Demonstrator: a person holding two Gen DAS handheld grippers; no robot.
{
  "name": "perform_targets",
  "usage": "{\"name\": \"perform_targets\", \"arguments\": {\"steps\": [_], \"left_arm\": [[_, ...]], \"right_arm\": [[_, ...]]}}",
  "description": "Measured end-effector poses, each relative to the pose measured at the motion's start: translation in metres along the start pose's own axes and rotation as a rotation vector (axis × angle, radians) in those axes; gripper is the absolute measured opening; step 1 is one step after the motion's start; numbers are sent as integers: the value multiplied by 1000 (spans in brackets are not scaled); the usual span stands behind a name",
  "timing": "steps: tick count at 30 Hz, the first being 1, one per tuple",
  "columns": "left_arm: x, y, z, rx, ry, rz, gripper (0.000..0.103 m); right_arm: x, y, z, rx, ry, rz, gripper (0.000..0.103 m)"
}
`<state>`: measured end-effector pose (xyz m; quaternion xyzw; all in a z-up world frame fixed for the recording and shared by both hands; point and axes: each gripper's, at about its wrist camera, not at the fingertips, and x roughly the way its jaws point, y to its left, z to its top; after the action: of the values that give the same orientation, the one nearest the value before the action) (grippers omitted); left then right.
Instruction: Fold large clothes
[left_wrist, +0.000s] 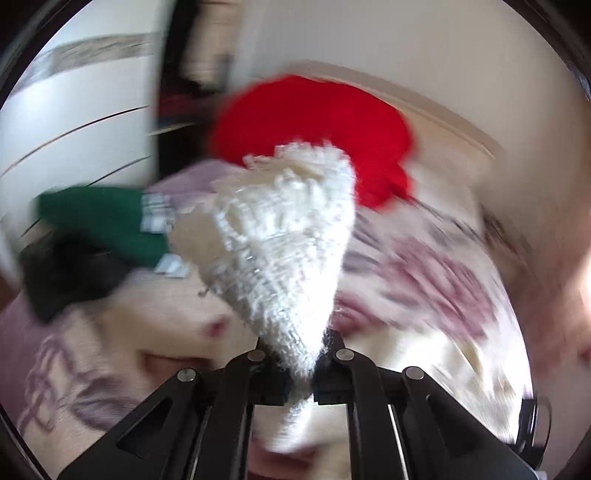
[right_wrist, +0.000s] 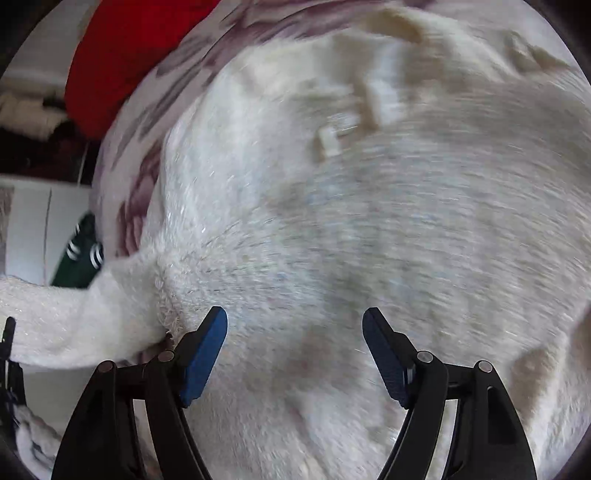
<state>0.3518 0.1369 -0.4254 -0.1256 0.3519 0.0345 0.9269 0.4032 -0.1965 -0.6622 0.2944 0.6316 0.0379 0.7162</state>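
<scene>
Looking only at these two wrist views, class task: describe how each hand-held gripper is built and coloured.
The left hand-held gripper has matte black angular linkage arms joined by round silver pivot pins. The right hand-held gripper has the same black arms and silver pins, and its fingers carry textured blue pads. No cables, markings or sleeves show.

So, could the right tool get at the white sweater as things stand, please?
Probably yes: the right tool hangs open just above the white sweater, with nothing between them.
</scene>
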Motion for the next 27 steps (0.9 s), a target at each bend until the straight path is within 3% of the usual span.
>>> {"name": "perform_targets", "arguments": {"steps": [3,6,9,12,15,16,17,18,19,23,27], "left_arm": [[26,-95,-33,140,109,-104,5],[59,-204,-94,266,258,-219,5],[72,-284,-144,377,333,-276,5],[94,-345,-188,422,452,-295,6],[107,-367,-210,457,543,-241,14],[108,-366,-210,455,554,-241,27],[106,-365,-209,445,566,-262,53],[108,-360,-203,438,571,-278,69],[103,-358,-198,435,566,-286,95],[87,-312,-169,384,559,-289,99],[100,-230,-130,276,511,-138,99]], "right_arm": [[-48,-57,-1,121,-51,5,78],[-96,-104,-4,221,-108,-25,78],[-131,-157,-14,299,-147,-76,78],[-151,-200,-25,363,-157,-107,78],[-159,-228,-33,380,-161,-131,78],[-162,-233,-35,377,-161,-133,78],[-165,-240,-36,371,-160,-136,78],[-165,-239,-37,368,-162,-136,78],[-171,-245,-38,365,-167,-128,78],[-173,-219,-29,351,-184,-71,79],[-160,-177,-2,324,-182,44,80]]}}
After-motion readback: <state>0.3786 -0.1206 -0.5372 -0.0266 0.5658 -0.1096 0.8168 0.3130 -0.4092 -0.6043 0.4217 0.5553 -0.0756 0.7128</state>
